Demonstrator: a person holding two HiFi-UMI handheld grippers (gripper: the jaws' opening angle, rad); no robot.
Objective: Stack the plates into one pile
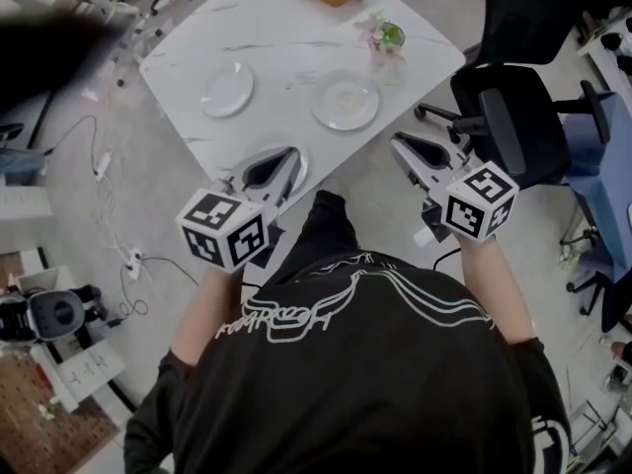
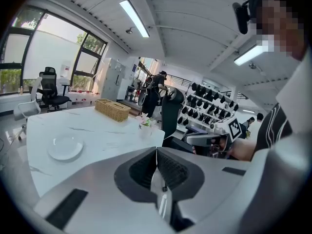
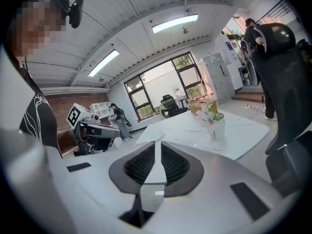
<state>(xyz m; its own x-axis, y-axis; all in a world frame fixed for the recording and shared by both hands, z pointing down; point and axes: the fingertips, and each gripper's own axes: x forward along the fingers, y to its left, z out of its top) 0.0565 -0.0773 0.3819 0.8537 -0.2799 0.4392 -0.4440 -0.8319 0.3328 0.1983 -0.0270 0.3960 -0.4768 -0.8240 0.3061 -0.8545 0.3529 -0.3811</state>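
Left plate [image 1: 227, 89]: on the desk [image 1: 296, 28] at about 11 o'clock from the person, lying alone.
Right plate [image 1: 346, 100]: at about 12 o'clock, well apart from the left plate.
Near plate [image 1: 302, 174]: at the desk's near edge, mostly covered by the left gripper, so its outline is uncertain.
Left gripper [image 1: 293, 151]: fingers [image 2: 152, 165] pressed together with nothing between them, tips over the near plate.
Right gripper [image 1: 398, 141]: fingers closed to a sliver and empty, held just off the desk's near right edge.
Stage: judging from the layout, no plate is stacked yet.
Risk, closed fingers: neither pair can take a rim as it stands. Nudging the near plate with shut tips could slide it over the near edge.
Risk, thin rims: the plates look smooth and shallow, so a shallow pinch may slip and drop a plate mid-carry.
Risk, flower vase [image 1: 383, 36]: it stands at 1 o'clock behind the right plate, and a long reach could tip it.
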